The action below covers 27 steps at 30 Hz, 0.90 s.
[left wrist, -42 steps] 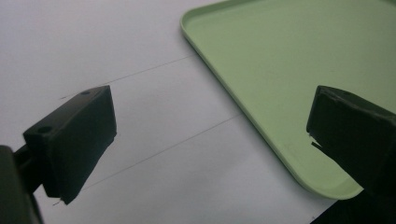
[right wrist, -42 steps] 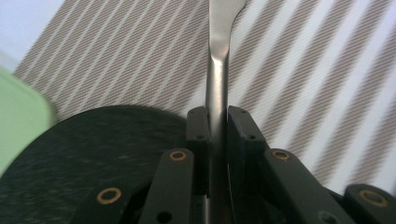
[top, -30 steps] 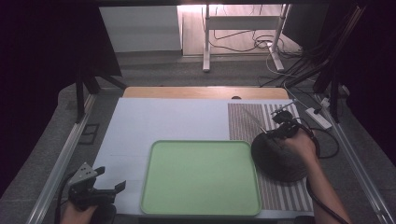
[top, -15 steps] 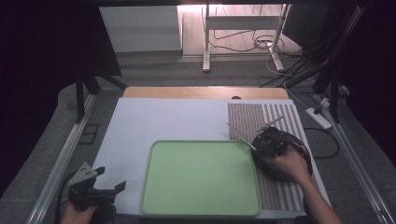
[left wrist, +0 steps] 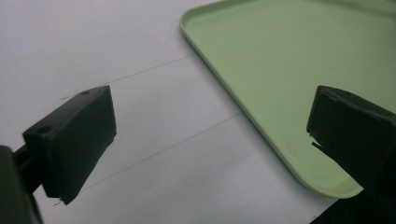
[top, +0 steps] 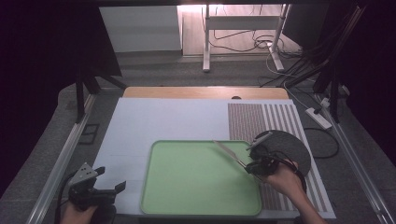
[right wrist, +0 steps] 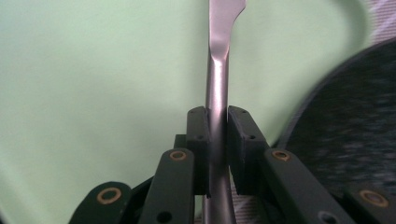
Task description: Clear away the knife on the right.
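Observation:
A silver table knife [top: 229, 153] [right wrist: 218, 70] sticks out over the right part of the light green tray [top: 187, 182] [right wrist: 93, 70], blade pointing to the far left. My right gripper [top: 254, 169] [right wrist: 218, 135] is shut on its handle, at the tray's right edge. A dark round plate [top: 289, 144] [right wrist: 355, 121] lies just to the right of it. My left gripper [top: 109, 186] [left wrist: 210, 135] rests at the near left corner, open, with nothing between its jaws; the tray's corner [left wrist: 303, 70] lies ahead of it.
The tray sits on a white sheet [top: 163, 116]. The plate sits on a brown striped mat [top: 252, 116] at the right. A power strip [top: 317, 117] with cables lies off the table's right side. Metal rails run along both table sides.
My right gripper has come left and nearer from above the plate, carrying the knife out over the tray's right edge. The left gripper has stayed put.

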Tool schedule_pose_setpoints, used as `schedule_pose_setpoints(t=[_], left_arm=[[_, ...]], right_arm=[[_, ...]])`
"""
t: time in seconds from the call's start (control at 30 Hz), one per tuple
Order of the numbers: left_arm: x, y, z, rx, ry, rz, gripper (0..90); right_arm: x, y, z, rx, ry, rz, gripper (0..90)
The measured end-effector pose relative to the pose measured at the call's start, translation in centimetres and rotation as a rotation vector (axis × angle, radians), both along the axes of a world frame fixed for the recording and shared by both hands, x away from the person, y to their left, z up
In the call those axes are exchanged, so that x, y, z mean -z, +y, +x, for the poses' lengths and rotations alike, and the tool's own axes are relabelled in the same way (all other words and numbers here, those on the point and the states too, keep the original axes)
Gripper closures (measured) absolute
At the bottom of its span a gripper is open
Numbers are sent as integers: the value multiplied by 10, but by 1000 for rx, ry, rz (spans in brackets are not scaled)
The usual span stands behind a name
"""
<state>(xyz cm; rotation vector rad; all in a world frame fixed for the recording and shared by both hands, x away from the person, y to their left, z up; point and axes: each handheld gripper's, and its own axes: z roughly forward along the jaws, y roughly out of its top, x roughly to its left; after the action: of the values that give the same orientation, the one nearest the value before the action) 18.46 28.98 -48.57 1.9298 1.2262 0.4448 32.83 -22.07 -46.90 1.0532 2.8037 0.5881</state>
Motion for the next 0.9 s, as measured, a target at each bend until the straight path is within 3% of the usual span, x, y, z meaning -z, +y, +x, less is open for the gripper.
schedule_pose_setpoints(t=[0.43, 0.53, 0.67, 0.77, 0.8, 0.9], left_arm=[[0, 0, 0, 0, 0, 2, 24], [0, 0, 0, 0, 0, 2, 23], [0, -1, 0, 0, 0, 5, 23], [0, -1, 0, -1, 0, 7, 23], [0, -1, 0, -2, 2, 8, 24], [0, -1, 1, -3, 3, 8, 23]], right_arm=[[12, 24, -32, -30, 22, -11, 798], [20, 32, -38, -48, 51, -41, 797], [24, 35, -42, -74, 34, -70, 790], [20, 34, -41, -86, 44, -34, 712], [13, 34, -38, -82, 26, 5, 680], [8, 38, -32, -77, 13, 18, 681]])
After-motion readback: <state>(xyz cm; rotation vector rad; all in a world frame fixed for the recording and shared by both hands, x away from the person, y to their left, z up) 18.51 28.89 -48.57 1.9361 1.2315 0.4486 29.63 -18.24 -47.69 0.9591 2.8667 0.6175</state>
